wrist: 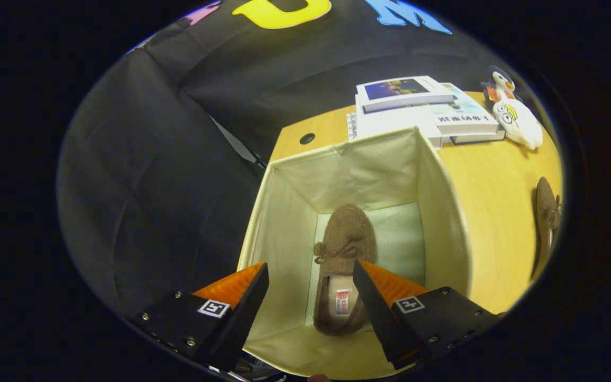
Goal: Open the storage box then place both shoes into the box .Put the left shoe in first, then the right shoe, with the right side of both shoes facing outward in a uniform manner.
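1. Currently the gripper (311, 281) is being held above the open storage box (438, 180), fingers spread wide, nothing gripped.
2. One brown shoe (343, 249) is lying on the box floor, below and between the fingers.
3. The second shoe (546, 223) is waiting on the table (496, 185), right of the box.
4. Judgement: the second shoe is best gripped mid-body and lowered beside the first, same orientation.
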Demonstrator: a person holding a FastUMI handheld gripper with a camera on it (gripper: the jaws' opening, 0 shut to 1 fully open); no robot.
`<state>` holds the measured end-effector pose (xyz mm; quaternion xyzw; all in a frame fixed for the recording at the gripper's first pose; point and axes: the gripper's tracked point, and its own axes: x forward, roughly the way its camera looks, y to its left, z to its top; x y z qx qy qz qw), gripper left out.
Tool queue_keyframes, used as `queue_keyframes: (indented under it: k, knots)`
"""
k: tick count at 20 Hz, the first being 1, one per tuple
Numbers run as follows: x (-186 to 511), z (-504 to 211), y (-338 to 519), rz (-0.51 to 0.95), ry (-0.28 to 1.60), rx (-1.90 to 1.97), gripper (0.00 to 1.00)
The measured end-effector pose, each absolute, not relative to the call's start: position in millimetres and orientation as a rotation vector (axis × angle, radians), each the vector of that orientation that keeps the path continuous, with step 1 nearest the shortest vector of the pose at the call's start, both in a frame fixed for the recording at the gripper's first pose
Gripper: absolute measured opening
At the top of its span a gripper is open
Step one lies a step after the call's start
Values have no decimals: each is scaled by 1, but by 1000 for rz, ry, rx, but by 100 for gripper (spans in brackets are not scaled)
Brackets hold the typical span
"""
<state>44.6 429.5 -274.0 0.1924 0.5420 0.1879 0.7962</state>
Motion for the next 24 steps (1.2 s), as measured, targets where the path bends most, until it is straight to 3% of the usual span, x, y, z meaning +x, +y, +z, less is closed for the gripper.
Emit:
queue_keyframes:
  k: [9, 24]
  knots:
    - [69, -206, 325, 404, 968, 319, 97]
    - [62, -233, 127, 220, 951, 239, 97]
